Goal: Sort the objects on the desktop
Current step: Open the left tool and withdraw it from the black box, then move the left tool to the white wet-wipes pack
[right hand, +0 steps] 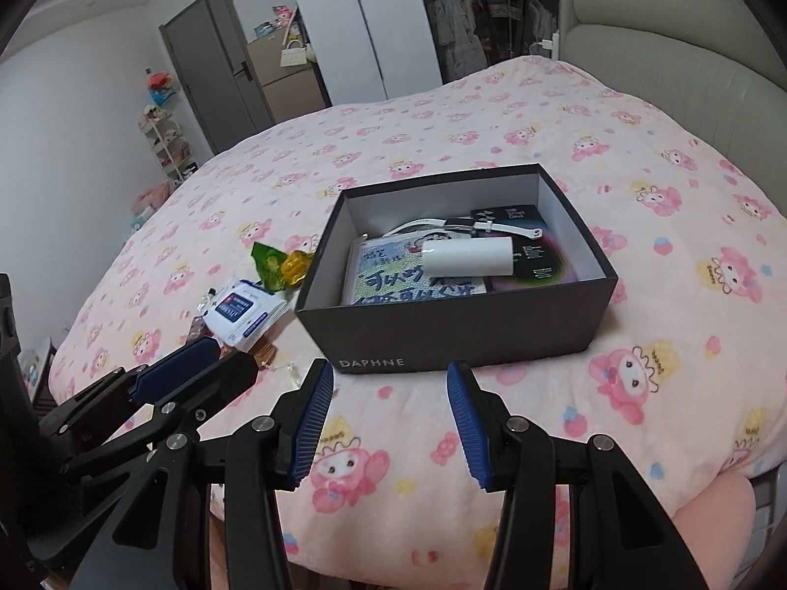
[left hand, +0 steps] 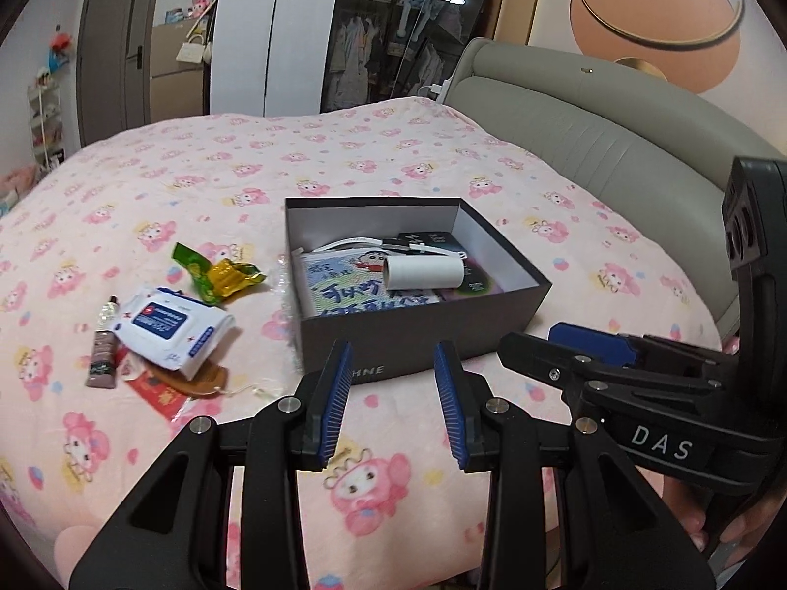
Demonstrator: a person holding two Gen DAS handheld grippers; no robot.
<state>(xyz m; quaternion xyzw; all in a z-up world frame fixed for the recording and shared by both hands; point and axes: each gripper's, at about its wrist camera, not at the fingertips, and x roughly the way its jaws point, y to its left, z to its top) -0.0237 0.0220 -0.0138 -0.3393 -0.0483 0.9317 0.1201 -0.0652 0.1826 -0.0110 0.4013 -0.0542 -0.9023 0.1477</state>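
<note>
A dark grey box (left hand: 423,339) (right hand: 457,329) stands open on the pink bedspread. Inside it lie a white roll (left hand: 425,273) (right hand: 467,258), a cartoon booklet (left hand: 364,295) (right hand: 408,285), a white-strapped watch (right hand: 472,223) and a black packet (right hand: 536,255). Left of the box lie a wet-wipes pack (left hand: 169,329) (right hand: 246,312), green and yellow wrappers (left hand: 216,275) (right hand: 280,265), a brown tube (left hand: 104,349), a wooden comb (left hand: 196,383) and a red packet (left hand: 157,393). My left gripper (left hand: 393,351) (right hand: 216,359) hovers open and empty before the box front. My right gripper (right hand: 388,368) (left hand: 536,339) is beside it, open and empty.
The bed carries a pink cartoon-print blanket (left hand: 374,157) with a grey padded headboard (left hand: 590,128) at the right. A wardrobe, a door and shelves stand behind the bed. Part of a hand (left hand: 738,526) holds the right gripper's handle.
</note>
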